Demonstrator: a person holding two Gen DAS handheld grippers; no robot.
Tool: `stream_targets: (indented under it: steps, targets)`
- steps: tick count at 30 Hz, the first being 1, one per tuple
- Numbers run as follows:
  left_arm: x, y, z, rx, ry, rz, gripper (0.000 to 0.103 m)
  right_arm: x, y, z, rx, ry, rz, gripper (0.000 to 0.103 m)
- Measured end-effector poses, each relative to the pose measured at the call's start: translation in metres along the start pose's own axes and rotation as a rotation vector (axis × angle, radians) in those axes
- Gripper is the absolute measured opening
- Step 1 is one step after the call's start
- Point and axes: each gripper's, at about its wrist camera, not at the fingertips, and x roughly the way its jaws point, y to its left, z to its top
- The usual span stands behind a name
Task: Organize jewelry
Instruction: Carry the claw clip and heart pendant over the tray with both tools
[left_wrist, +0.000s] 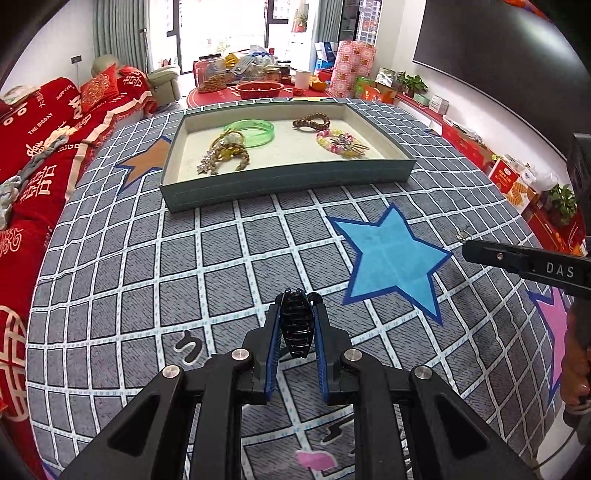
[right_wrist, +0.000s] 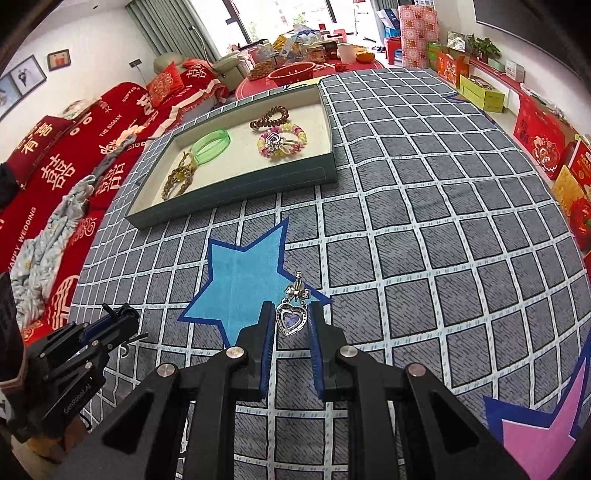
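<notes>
My left gripper (left_wrist: 295, 308) is shut on a black hair claw clip (left_wrist: 295, 325), held above the checked mat. My right gripper (right_wrist: 290, 308) is shut on a silver heart pendant with a purple stone (right_wrist: 291, 318), just right of the blue star. The grey-green tray (left_wrist: 288, 177) lies ahead; it also shows in the right wrist view (right_wrist: 236, 192). In it lie a green bangle (left_wrist: 255, 133), a gold braided piece (left_wrist: 229, 153), a brown bead bracelet (left_wrist: 312, 122) and a pastel bead bracelet (left_wrist: 338, 142). The right gripper's finger shows in the left wrist view (left_wrist: 524, 260), and the left gripper in the right wrist view (right_wrist: 110, 321).
A blue star (left_wrist: 393, 258) and a pink star (right_wrist: 543, 439) are printed on the grey checked mat. A red sofa (left_wrist: 40, 147) runs along the left. A red table with jars and a bowl (left_wrist: 258, 88) stands behind the tray. Red boxes (right_wrist: 543, 136) line the right wall.
</notes>
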Motion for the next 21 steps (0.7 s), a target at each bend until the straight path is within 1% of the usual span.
stream_targets:
  steps: [8, 17, 21]
  targets:
    - [0.002, 0.004, 0.008, -0.001, -0.007, 0.009, 0.030, 0.000, 0.003, 0.008, -0.007, -0.006, -0.002, 0.019]
    - [0.003, 0.012, 0.025, -0.008, -0.022, 0.010, 0.030, -0.002, 0.011, 0.034, -0.032, -0.028, -0.003, 0.019]
    - [0.001, 0.019, 0.036, -0.013, -0.037, 0.018, 0.030, -0.001, 0.016, 0.047, -0.042, -0.033, 0.010, 0.019]
